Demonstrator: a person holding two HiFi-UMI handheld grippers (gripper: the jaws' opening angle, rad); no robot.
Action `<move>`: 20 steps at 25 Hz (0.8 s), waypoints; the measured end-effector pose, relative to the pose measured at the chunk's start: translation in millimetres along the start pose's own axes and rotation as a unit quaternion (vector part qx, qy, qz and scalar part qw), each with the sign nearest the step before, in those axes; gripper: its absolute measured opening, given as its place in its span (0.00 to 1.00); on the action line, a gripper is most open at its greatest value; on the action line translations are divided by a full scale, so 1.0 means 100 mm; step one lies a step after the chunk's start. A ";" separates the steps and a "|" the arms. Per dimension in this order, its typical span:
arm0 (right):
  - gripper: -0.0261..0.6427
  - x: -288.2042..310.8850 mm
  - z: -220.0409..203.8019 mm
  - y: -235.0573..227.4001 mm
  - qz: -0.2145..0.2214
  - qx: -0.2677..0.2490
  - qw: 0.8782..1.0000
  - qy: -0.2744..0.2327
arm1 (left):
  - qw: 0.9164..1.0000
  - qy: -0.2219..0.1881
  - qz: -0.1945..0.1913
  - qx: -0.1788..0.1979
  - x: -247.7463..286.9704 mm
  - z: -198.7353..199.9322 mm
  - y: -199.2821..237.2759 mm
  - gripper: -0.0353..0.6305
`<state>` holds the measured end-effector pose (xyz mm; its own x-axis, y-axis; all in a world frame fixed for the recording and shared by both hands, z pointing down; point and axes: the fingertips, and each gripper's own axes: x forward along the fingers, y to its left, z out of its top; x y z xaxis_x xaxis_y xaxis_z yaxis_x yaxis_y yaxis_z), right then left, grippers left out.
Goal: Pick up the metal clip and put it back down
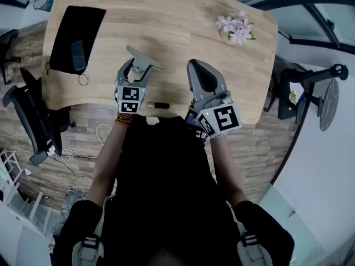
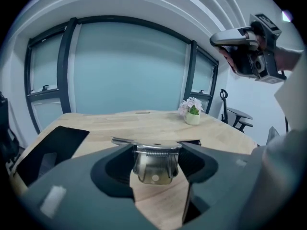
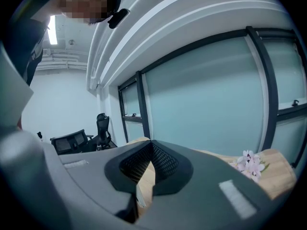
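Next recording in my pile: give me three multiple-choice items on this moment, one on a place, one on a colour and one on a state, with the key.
1. Where is the metal clip?
A. on a chair
B. between the jaws of the left claw
C. on the floor

2. What colour is the flat mat on the table?
A. white
B. red
C. black

3. How is the right claw?
A. shut and empty
B. wide open
C. shut on a pen

Key:
1 B, the left gripper view shows both jaws pressed on the clip.
2 C, it lies dark at the table's left in the head view.
3 A, its jaws meet with nothing between them.
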<state>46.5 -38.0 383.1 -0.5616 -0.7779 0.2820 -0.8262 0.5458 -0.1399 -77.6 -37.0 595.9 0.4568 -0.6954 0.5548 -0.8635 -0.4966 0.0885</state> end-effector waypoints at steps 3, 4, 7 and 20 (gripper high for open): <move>0.07 0.02 -0.01 0.00 -0.001 0.001 1.000 0.002 | 1.000 0.015 -0.004 -0.004 0.05 -0.15 -0.02 0.50; 0.07 0.02 -0.02 0.00 -0.001 0.001 1.000 0.003 | 1.000 0.020 -0.005 -0.005 0.07 -0.19 -0.03 0.50; 0.07 0.03 -0.05 0.01 -0.001 0.003 1.000 0.006 | 0.999 0.033 -0.008 -0.007 0.11 -0.33 -0.03 0.50; 0.07 0.05 -0.18 -0.01 -0.001 0.005 1.000 0.026 | 0.997 0.076 -0.002 0.009 0.32 -0.82 0.03 0.50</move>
<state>45.6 -36.7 401.3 -0.5564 -0.7621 0.3312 -0.8283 0.5402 -0.1486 -82.8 -17.9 681.7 0.4214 -0.6075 0.6733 -0.8570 -0.5095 0.0767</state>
